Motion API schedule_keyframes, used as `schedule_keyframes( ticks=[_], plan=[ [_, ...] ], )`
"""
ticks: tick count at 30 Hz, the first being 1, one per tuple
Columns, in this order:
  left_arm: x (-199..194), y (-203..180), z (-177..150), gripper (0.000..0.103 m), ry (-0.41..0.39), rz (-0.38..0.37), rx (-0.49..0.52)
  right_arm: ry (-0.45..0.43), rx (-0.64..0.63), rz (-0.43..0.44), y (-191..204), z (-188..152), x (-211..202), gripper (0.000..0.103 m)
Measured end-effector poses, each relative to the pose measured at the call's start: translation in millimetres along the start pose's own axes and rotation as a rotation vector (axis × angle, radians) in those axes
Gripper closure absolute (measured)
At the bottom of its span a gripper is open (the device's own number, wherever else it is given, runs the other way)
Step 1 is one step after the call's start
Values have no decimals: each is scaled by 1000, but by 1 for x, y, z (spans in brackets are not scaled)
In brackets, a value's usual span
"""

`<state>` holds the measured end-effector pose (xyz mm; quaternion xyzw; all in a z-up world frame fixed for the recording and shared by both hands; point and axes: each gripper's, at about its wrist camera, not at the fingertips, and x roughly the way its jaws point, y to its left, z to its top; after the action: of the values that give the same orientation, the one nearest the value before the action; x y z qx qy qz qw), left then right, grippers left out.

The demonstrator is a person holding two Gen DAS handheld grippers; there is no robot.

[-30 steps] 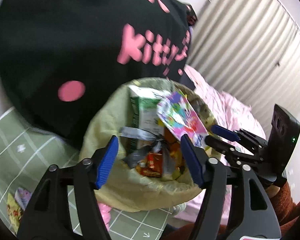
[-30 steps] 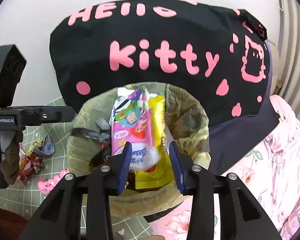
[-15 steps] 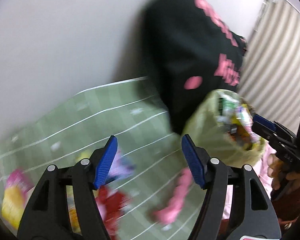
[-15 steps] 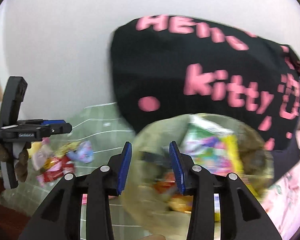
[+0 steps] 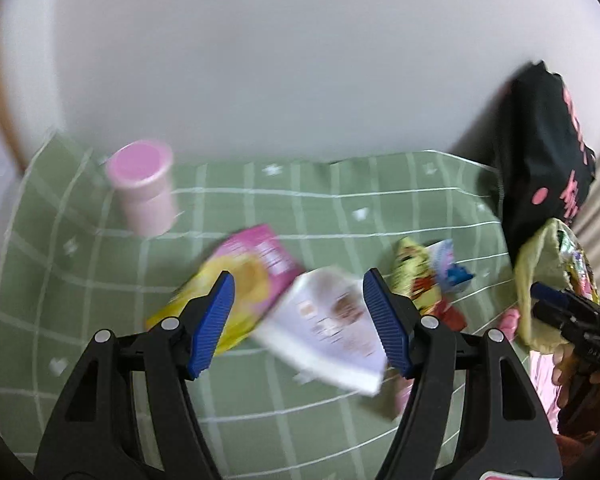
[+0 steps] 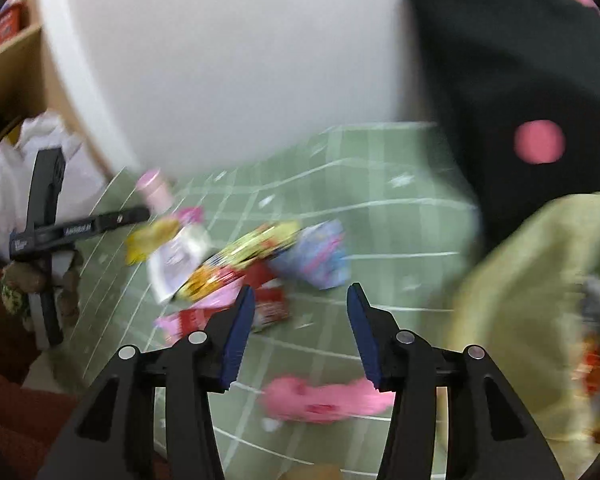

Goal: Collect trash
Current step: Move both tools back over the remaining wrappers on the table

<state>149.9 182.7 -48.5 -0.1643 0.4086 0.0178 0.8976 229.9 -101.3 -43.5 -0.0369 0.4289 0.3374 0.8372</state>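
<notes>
1. My left gripper (image 5: 296, 320) is wide open and empty above the white flat paper packet (image 5: 328, 332) on the green checked cloth (image 5: 340, 208).
2. My right gripper (image 6: 300, 328), jaws just opened wider, holds nothing; the red wrapper (image 6: 268, 300) lies near it.
3. The picture is blurred, so probably I should slow down, lower one pad under the packet's edge, then close.
4. The yellow-green trash bag (image 5: 536, 280) waits at the right.
</notes>
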Motion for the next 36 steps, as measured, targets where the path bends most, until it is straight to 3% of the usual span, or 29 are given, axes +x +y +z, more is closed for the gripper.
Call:
schedule_keyframes(
  ticks=[5,11,19,23,26,31,36],
  plan=[
    [-8,16,-13,40,-9,24,-19,48,29,15,6,6,37,58],
    [-11,13,-19,40,-15,28,29,23,-4,-101,-1,16,44,58],
    [-4,30,-12,40,-16,84,13,50,34,-67,-20,19,55,58],
    [14,41,-7,40,30,119,-8,65,11,-58,-15,21,61,58],
    [28,38,-14,40,83,109,3,68,-25,-9,-6,23,57,58],
    [36,23,-33,40,149,28,45,91,-136,92,21,26,58,58],
    [21,22,-31,40,141,-40,24,90,-175,38,26,25,58,58]
  ],
)
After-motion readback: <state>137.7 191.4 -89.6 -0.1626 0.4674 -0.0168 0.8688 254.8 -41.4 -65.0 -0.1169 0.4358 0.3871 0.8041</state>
